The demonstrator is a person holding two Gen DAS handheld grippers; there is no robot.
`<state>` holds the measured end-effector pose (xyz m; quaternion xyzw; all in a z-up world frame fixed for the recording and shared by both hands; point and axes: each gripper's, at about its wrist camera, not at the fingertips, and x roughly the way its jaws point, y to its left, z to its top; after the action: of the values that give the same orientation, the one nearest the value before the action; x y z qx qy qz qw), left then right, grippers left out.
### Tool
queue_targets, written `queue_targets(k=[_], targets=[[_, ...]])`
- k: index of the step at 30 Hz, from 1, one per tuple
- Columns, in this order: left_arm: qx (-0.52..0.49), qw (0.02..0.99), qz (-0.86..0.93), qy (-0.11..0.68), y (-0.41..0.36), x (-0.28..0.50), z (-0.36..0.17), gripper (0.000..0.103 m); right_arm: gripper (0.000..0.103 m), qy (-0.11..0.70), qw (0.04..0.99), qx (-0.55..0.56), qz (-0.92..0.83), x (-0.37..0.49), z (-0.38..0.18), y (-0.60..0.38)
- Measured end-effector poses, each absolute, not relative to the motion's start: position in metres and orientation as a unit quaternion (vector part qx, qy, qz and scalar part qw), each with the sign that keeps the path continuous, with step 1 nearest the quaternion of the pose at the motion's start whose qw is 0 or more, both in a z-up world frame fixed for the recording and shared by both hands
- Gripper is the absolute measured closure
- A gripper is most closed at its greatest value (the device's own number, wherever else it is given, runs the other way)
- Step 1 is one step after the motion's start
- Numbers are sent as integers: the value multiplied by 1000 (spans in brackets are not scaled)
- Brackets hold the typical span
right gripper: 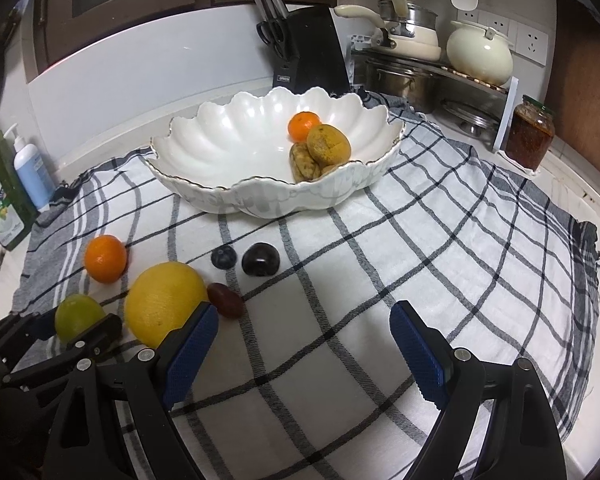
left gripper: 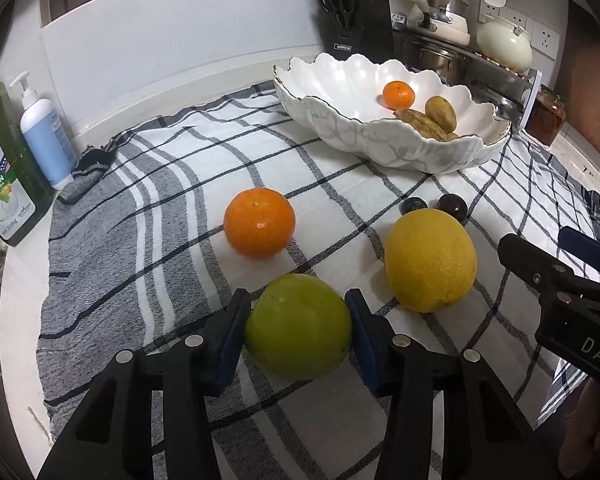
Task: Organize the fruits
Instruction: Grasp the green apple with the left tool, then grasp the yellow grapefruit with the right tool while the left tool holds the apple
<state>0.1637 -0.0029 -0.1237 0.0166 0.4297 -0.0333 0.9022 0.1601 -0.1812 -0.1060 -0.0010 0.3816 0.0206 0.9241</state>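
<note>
My left gripper (left gripper: 298,314) is shut on a green apple (left gripper: 298,326) low over the checked cloth (left gripper: 340,420); it also shows in the right wrist view (right gripper: 78,316). A yellow lemon-like fruit (left gripper: 430,258) lies to its right, an orange (left gripper: 259,222) beyond it. Two dark plums (right gripper: 260,259) and a blueberry-like fruit (right gripper: 223,257) lie nearby. The white scalloped bowl (right gripper: 220,148) holds a small orange (right gripper: 303,125) and brownish fruits (right gripper: 328,141). My right gripper (right gripper: 304,328) is open and empty above the cloth, right of the lemon-like fruit (right gripper: 165,304).
A knife block (right gripper: 308,60) stands behind the bowl. Pots and a rack (right gripper: 440,76) and a jar (right gripper: 530,132) are at the back right. Soap bottles (left gripper: 40,132) stand at the left edge of the cloth.
</note>
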Motion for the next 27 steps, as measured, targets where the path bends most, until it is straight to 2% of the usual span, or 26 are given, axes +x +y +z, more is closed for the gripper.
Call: queue_targets(k=[12,23,27], targets=[[4,912,-16,410,24,148,-104,55,15,371,927,-4,64,154,-99,-153],[-16,911,22,410,66,141,-107,55,15,377,921,-39,83,165,-112,-111],[-20,911,28,411,74,141,-108,55,20,382,919,-51,82,171,-119,-102]])
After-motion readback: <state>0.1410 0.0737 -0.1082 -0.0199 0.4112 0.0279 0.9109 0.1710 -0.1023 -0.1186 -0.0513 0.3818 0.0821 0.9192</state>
